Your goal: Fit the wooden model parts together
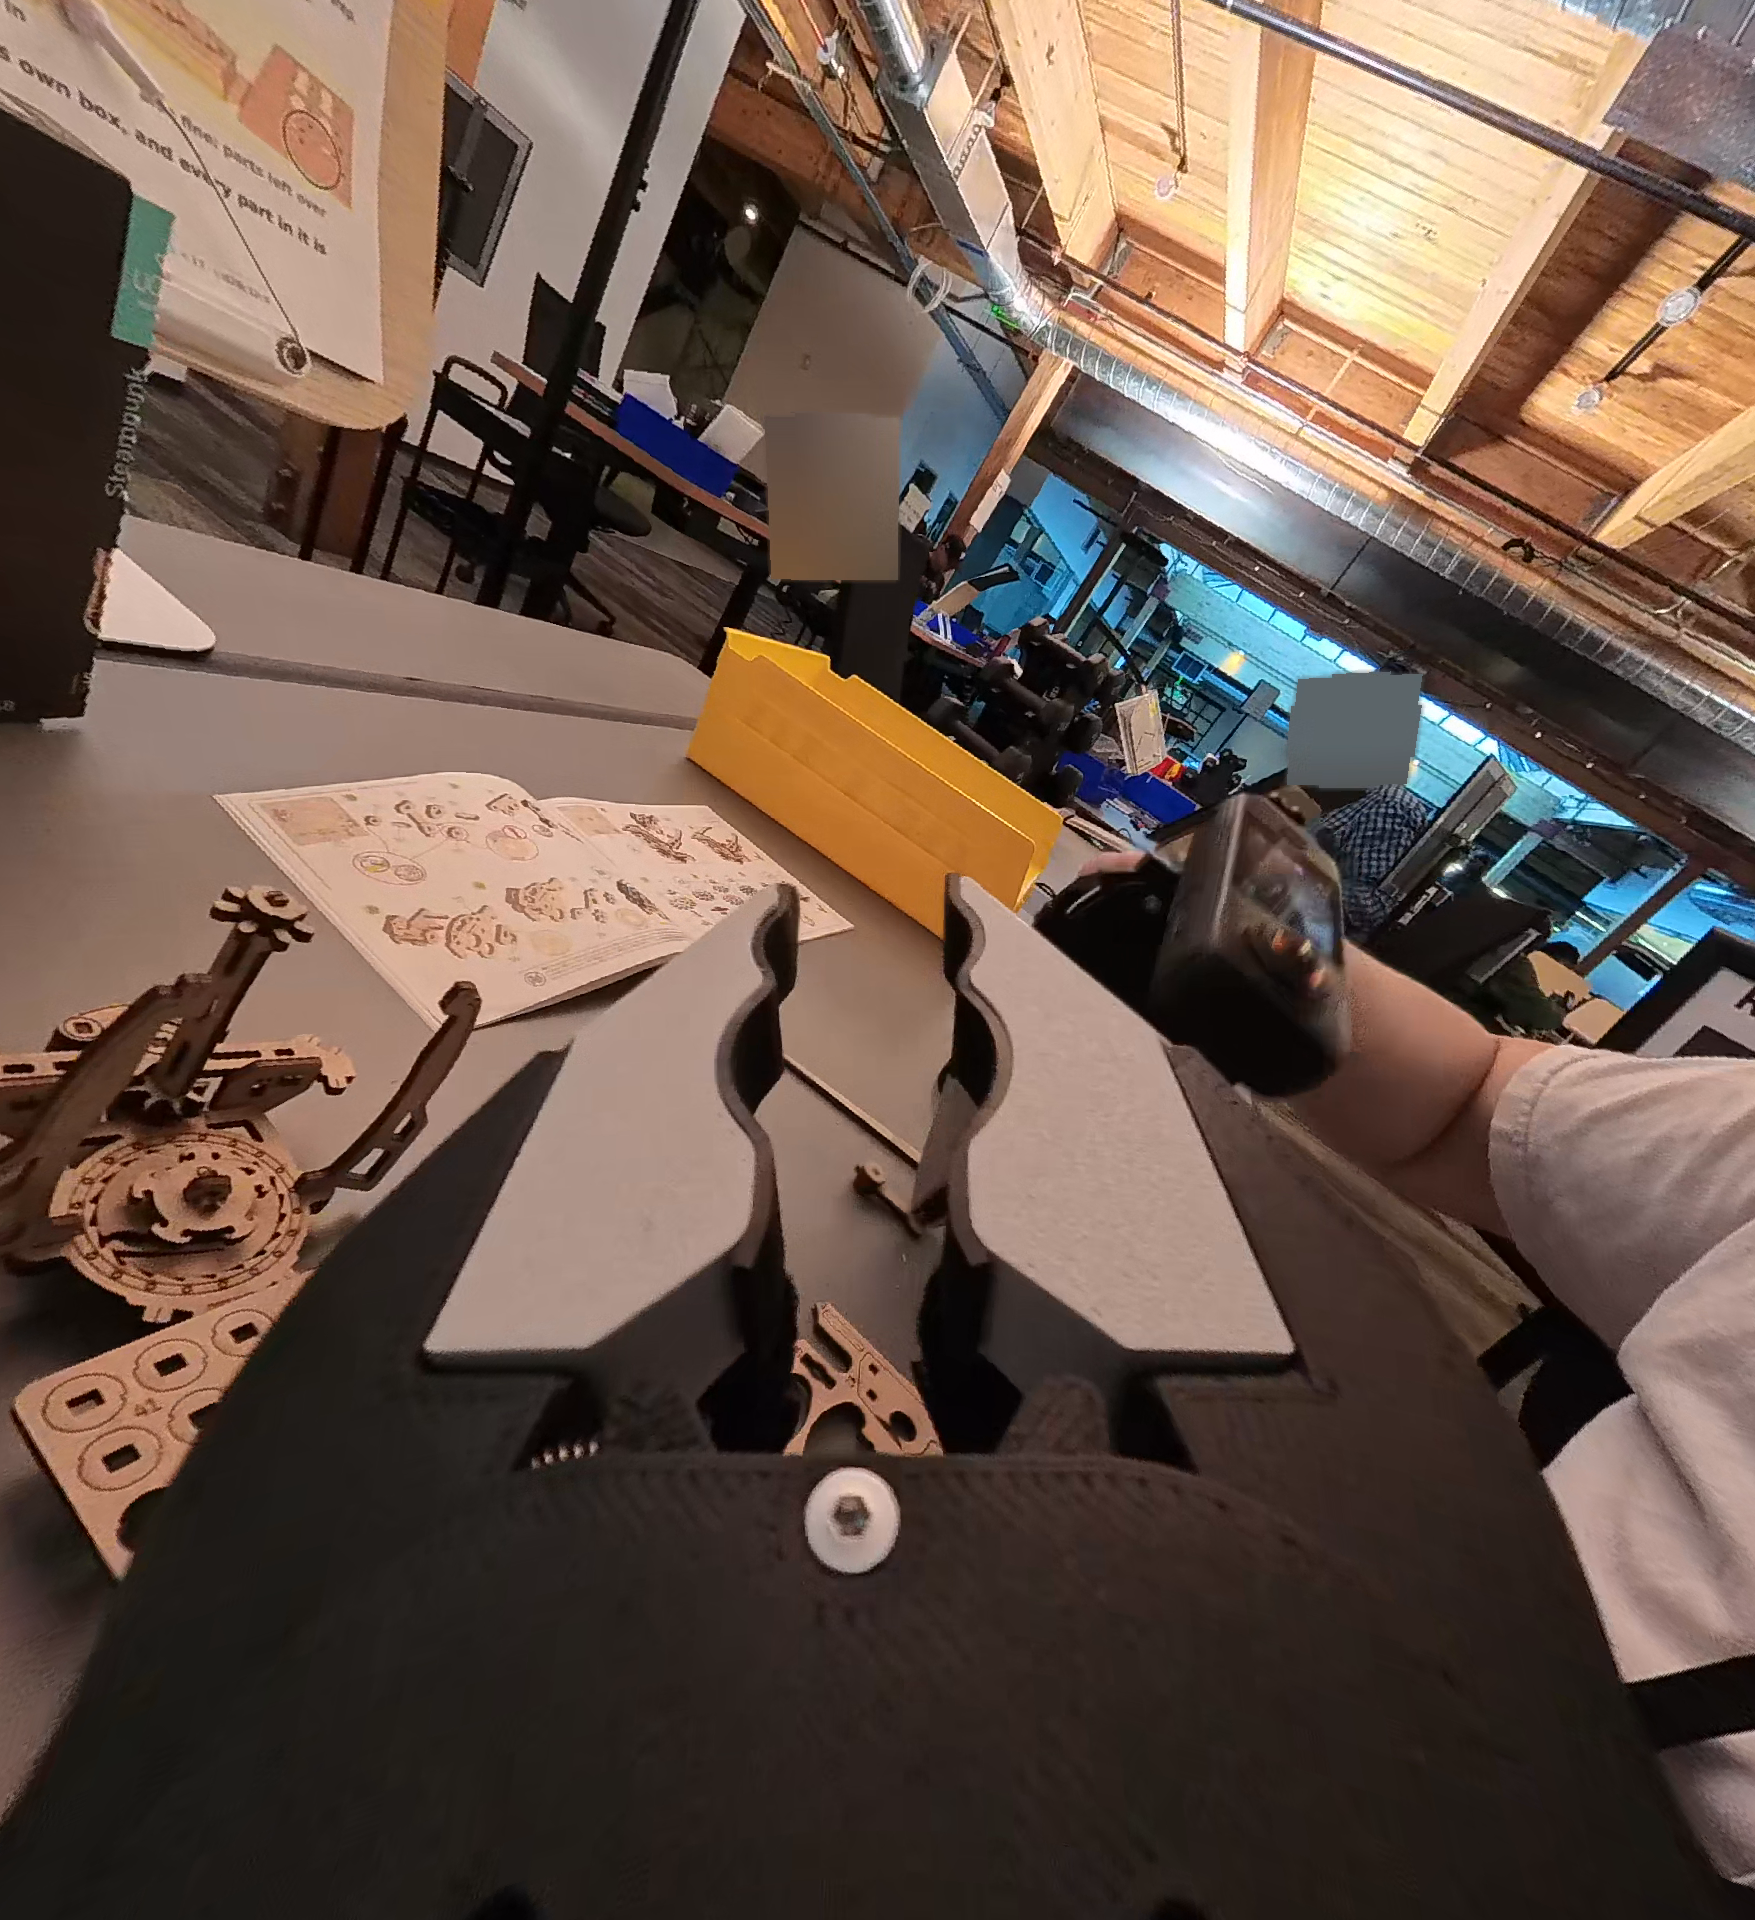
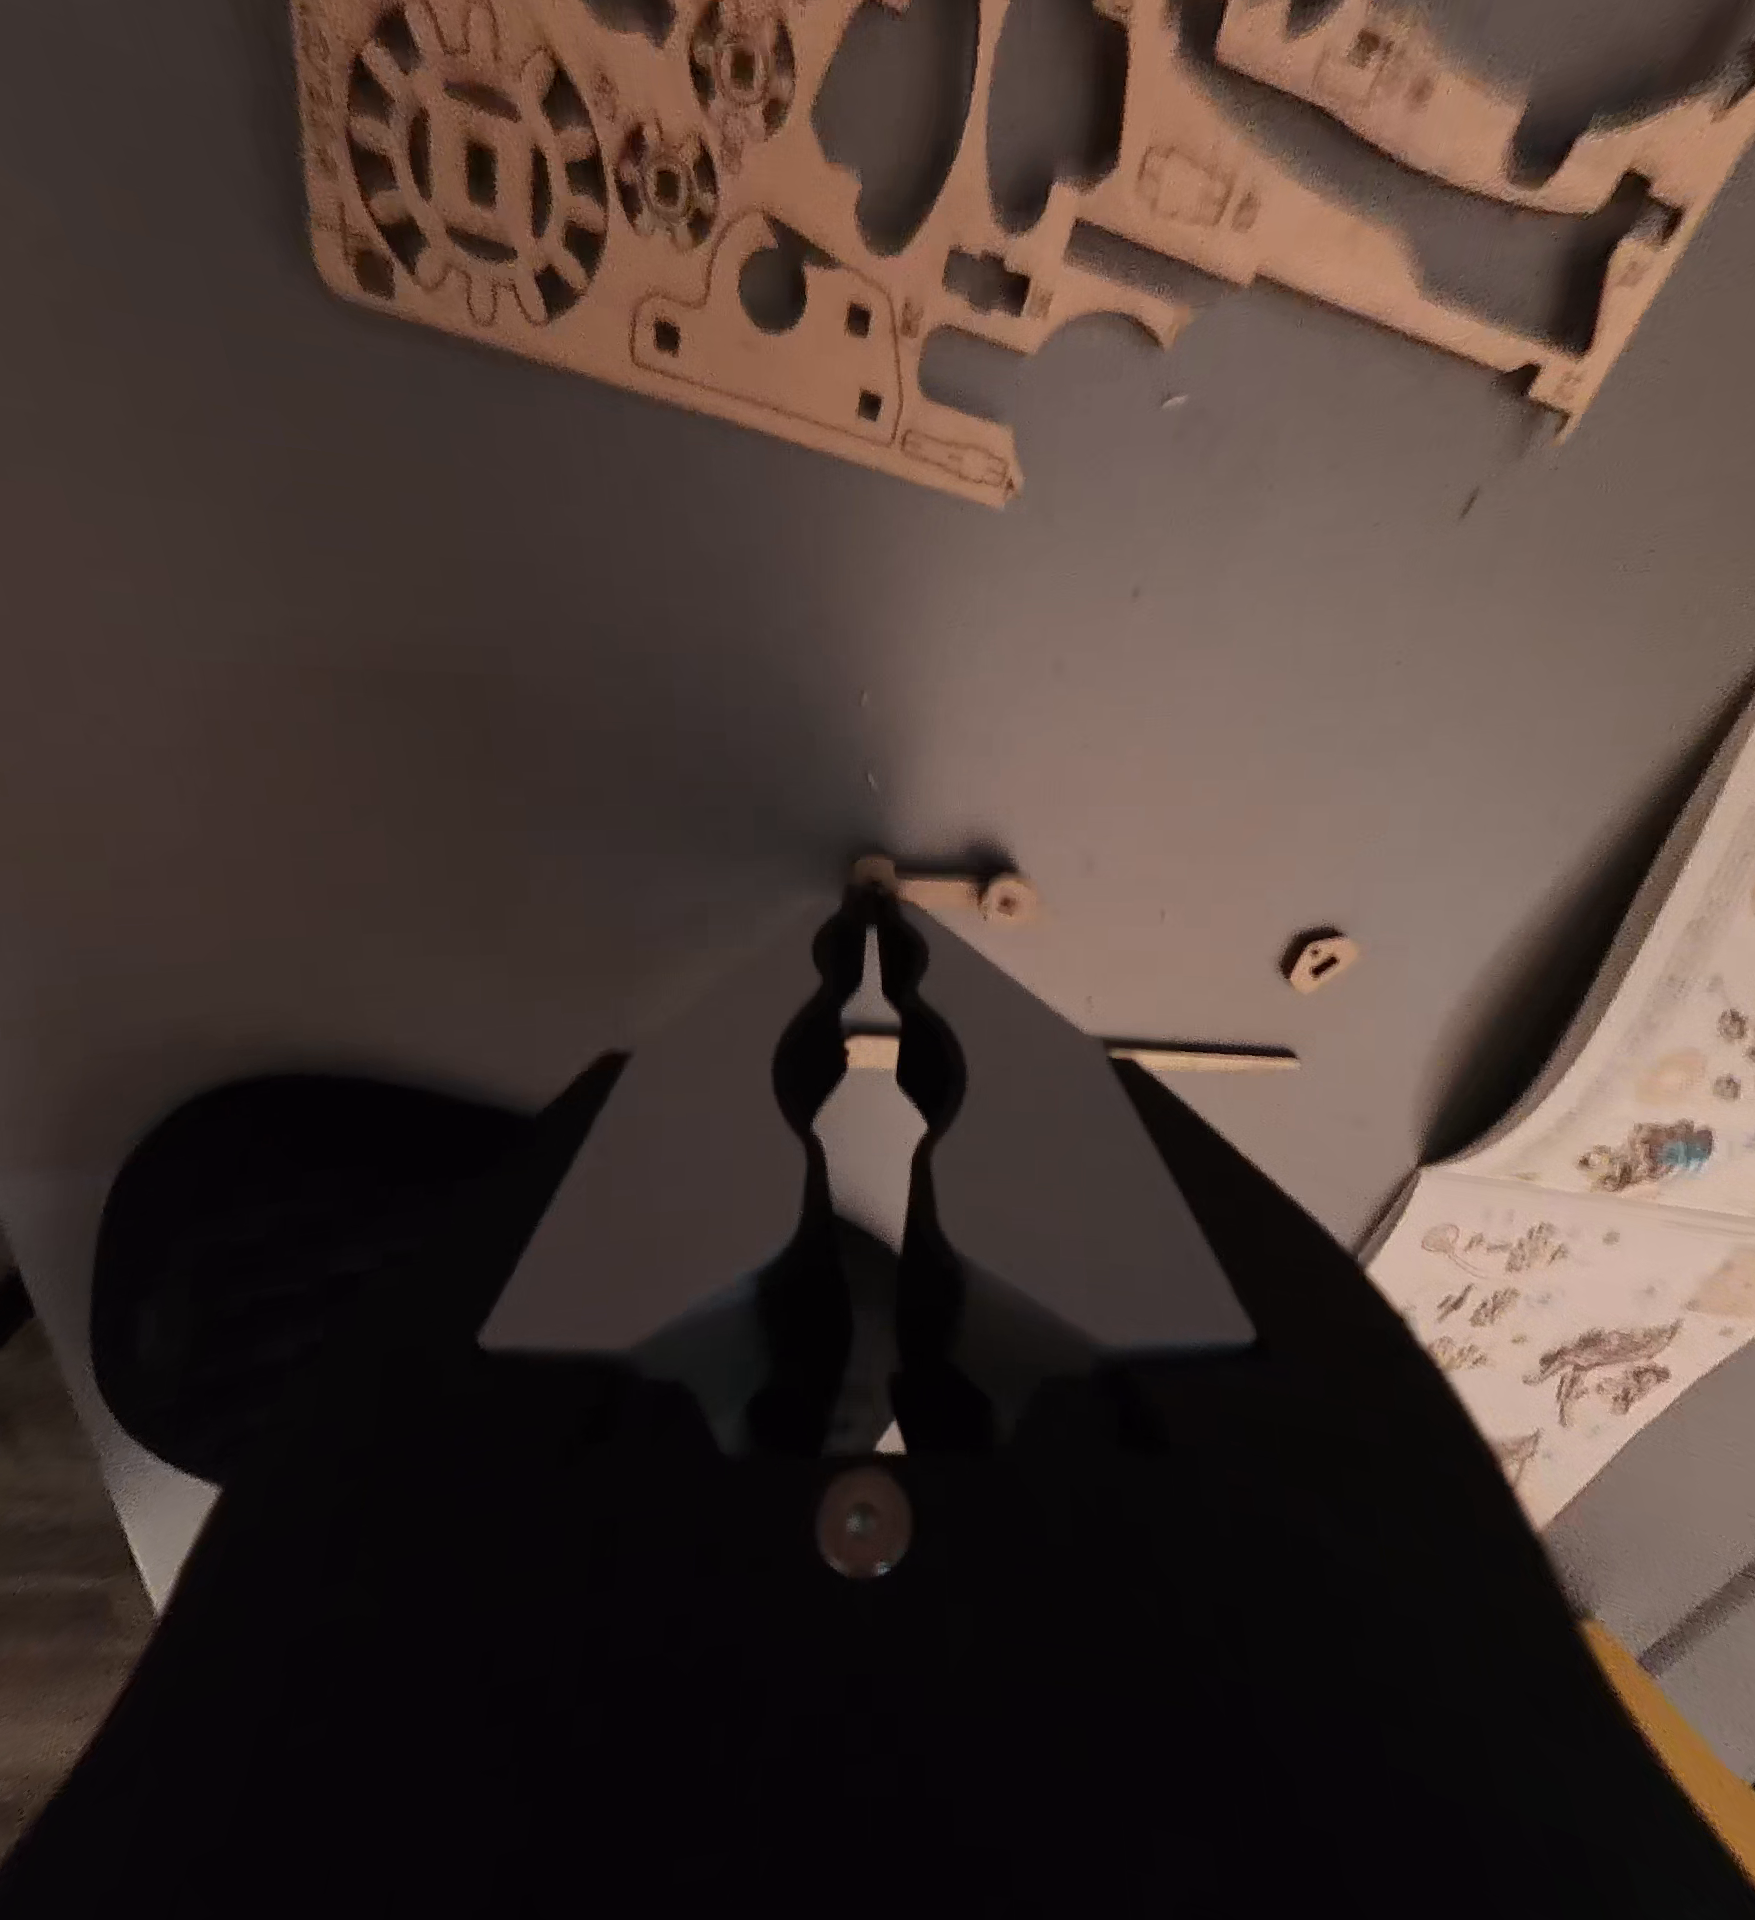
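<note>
From the left wrist view, we see our left gripper held above the grey table with its fingers spread apart and nothing between them. To its left the partly built wooden model stands on the table, with a punched-out wooden sheet just in front of it, the open instruction booklet beyond, and a yellow bin farther back. A small wooden pin piece lies on the table beneath the fingers. From the right wrist view, we see our right gripper pointed down at the table, its fingers pinched together on one end of that small wooden pin piece. A tiny loose wooden part lies near it, a thin wooden stick runs under the fingers, and a laser-cut parts sheet rests farther off.
</note>
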Demonstrator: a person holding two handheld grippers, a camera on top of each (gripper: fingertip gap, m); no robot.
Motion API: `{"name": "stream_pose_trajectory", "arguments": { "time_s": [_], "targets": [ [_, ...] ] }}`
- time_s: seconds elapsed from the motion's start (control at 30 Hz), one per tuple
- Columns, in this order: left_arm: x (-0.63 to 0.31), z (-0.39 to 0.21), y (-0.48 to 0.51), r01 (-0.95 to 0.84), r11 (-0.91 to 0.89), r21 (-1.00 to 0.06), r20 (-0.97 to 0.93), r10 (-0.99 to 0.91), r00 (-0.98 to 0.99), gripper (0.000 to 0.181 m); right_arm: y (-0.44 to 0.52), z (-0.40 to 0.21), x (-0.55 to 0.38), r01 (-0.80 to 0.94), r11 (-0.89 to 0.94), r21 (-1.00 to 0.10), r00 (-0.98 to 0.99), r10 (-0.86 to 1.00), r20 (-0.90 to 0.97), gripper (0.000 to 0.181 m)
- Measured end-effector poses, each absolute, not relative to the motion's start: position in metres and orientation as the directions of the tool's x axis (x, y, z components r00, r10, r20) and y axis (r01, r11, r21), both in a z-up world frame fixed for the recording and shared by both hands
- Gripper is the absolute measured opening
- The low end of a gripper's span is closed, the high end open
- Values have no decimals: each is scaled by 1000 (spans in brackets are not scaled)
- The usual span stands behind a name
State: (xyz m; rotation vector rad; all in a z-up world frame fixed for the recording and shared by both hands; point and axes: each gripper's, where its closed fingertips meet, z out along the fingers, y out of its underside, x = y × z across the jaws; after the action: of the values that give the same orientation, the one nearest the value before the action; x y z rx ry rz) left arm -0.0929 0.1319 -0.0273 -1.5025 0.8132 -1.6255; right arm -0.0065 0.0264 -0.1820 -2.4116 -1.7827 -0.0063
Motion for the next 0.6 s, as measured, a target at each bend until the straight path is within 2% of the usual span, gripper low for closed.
{"name": "stream_pose_trajectory", "arguments": {
  "time_s": [0.07, 0.13, 0.17, 0.2, 0.23, 0.3, 0.33, 0.37, 0.4, 0.5, 0.6],
  "targets": [
    [-92, -28, 131, 106, -504, -857, 506, -862, -15, 25, 27, -178, 5, 959, -277, -56, 282, 951, 129, 0],
    [-92, -29, 131, 101, -504, -858, 505, -863, -15, 25, 24, -174, -8, 949, -286, -130, 299, 949, 97, 0],
    [-91, -29, 131, 101, -506, -857, 506, -862, -18, 25, 21, -185, 1, 955, -290, -62, 294, 952, 84, 7],
    [-91, -29, 130, 98, -507, -856, 507, -861, -24, 25, 22, -182, -10, 953, -274, -132, 285, 956, 70, 0],
    [-90, -29, 129, 95, -506, -857, 506, -862, -28, 25, 22, -179, -3, 957, -276, -91, 284, 955, 88, 0],
    [-89, -31, 129, 87, -502, -860, 502, -864, -23, 25, 26, -170, -9, 948, -282, -147, 298, 949, 103, 0],
    [-89, -31, 129, 86, -501, -861, 501, -865, -21, 25, 24, -177, -9, 946, -290, -144, 304, 949, 83, 0],
    [-89, -31, 129, 87, -502, -861, 502, -865, -20, 25, 23, -186, 1, 955, -287, -72, 293, 952, 90, 2],
    [-89, -31, 129, 86, -505, -859, 505, -863, -22, 25, 22, -181, -9, 952, -277, -132, 289, 955, 73, 1],
    [-89, -31, 129, 84, -504, -859, 504, -863, -21, 25, 26, -172, -10, 947, -279, -157, 298, 948, 112, 0],
    [-88, -31, 128, 80, -500, -862, 500, -866, -25, 25, 24, -177, -6, 953, -278, -123, 291, 951, 105, 1]
  ]
}}
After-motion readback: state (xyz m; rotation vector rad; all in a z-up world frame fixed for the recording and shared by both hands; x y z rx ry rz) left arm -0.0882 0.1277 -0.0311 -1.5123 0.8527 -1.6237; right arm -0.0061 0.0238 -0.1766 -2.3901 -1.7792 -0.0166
